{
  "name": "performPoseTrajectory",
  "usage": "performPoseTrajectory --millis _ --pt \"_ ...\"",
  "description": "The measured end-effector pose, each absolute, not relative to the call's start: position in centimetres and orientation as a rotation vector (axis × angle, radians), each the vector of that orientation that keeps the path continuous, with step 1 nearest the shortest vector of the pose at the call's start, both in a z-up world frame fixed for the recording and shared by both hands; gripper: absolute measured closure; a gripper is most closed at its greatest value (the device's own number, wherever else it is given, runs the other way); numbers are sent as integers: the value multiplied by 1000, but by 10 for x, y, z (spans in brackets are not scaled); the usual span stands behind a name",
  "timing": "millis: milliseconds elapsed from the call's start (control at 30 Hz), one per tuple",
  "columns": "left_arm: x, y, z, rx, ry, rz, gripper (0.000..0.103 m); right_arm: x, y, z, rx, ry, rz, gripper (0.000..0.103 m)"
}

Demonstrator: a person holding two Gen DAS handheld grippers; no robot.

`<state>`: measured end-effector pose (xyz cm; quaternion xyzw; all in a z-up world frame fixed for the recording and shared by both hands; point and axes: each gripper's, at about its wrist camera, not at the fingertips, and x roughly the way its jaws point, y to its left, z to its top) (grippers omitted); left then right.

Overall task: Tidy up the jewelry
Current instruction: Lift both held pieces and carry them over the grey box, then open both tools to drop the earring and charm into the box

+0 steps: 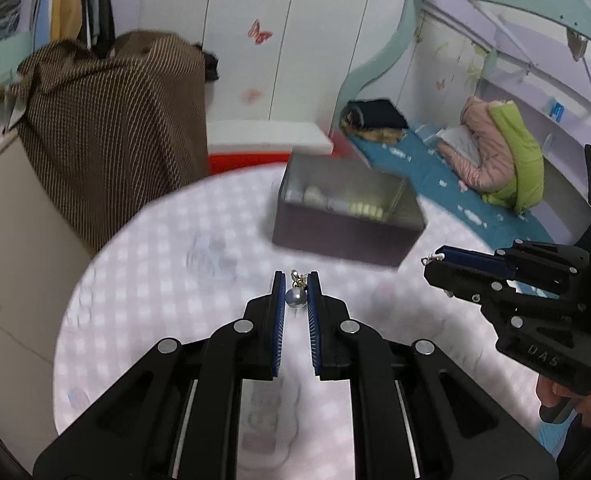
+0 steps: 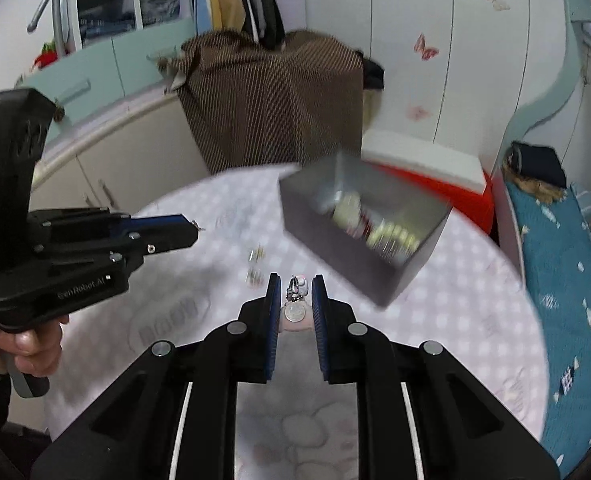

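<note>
My left gripper (image 1: 296, 280) is shut on a grey pearl earring (image 1: 295, 297), whose gold hook pokes up between the blue pads. My right gripper (image 2: 296, 282) is shut on a silver earring with a round disc (image 2: 294, 313). Both hang above a round table with a pink checked cloth (image 1: 155, 280). An open grey metal box (image 1: 347, 236) holding several pale pieces stands beyond them, blurred. In the right wrist view the left gripper (image 2: 193, 226) shows at the left, the box (image 2: 335, 248) ahead. The right gripper (image 1: 431, 261) shows side-on in the left wrist view.
Two small loose pieces of jewelry (image 2: 255, 266) lie on the cloth left of the right gripper. A brown striped cloth (image 1: 115, 120) drapes over something behind the table. A red and white box (image 1: 255, 148) and a bed with a blue sheet (image 1: 435, 168) lie beyond.
</note>
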<state>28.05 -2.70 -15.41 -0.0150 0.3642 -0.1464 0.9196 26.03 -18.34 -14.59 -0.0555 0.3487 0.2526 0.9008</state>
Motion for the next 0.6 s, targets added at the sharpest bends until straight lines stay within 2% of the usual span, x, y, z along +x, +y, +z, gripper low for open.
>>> performPoseTrajectory --millis 167,300,600 --pt "310 -39 -110 -8 662 -331 92 286 -192 -109 -113 649 498 89" --pt "348 -49 -88 -28 664 -369 92 314 -201 -89 -85 624 490 89" --pt "407 -81 -86 -21 749 -430 92 358 -208 -92 -20 693 489 89"
